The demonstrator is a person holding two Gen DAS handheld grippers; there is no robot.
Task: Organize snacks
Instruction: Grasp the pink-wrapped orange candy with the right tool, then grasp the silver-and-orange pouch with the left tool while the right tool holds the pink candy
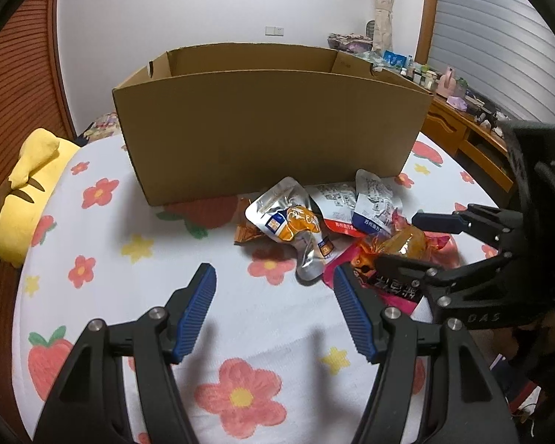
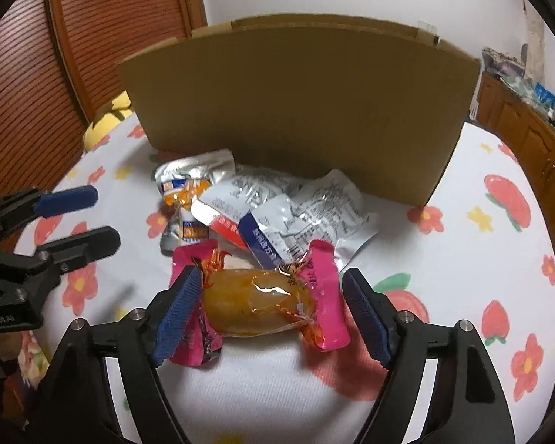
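Note:
A pile of snack packets lies on the flowered bedsheet in front of an open cardboard box (image 1: 270, 129) (image 2: 303, 111). A pink and orange packet with a yellow snack (image 2: 255, 303) (image 1: 403, 244) lies nearest. Behind it are silver and white packets (image 2: 314, 207) and a silver and orange pouch (image 1: 292, 222) (image 2: 185, 185). My right gripper (image 2: 270, 314) is open, its jaws on either side of the pink and orange packet, just above it. My left gripper (image 1: 273, 310) is open and empty, over bare sheet left of the pile.
A yellow plush toy (image 1: 26, 192) lies at the left edge of the bed. A wooden dresser (image 1: 462, 129) with many small items stands at the right. A wooden slatted door (image 2: 37, 85) is behind on the left.

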